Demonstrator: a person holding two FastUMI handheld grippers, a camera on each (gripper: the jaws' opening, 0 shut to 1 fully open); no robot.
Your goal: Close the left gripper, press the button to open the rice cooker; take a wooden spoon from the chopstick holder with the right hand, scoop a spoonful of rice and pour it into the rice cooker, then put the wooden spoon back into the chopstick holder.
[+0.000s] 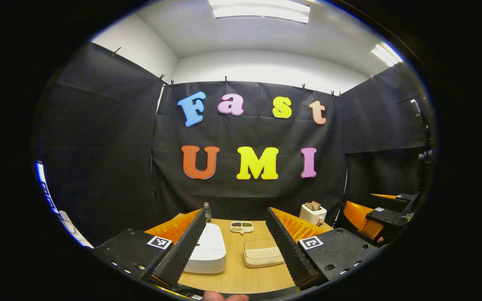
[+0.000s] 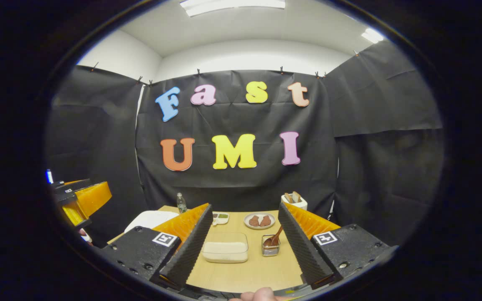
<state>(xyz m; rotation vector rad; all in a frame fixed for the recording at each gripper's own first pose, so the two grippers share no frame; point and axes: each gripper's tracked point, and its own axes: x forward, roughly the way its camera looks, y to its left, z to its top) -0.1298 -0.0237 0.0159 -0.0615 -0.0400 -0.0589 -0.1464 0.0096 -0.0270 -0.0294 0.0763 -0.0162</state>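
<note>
Rice cooker (image 1: pixel 207 248), white, rounded, lid down, on table (image 1: pixel 237 276).

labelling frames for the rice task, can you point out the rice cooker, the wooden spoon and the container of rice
rice cooker (image 1: pixel 208 246): left gripper view, on its white closed lid.
wooden spoon (image 2: pixel 275 238): right gripper view, on the handle above the holder.
container of rice (image 2: pixel 224 249): right gripper view, on the rice inside the clear tub.

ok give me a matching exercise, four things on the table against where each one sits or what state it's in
Things:
1. white rice cooker
2. wooden spoon
3. clear container of rice
4. left gripper

Places or states:
A. standing in the wire chopstick holder
B. lid shut
C. jaws open
D. left of the chopstick holder

Pairs: 1-B, 2-A, 3-D, 4-C
</note>
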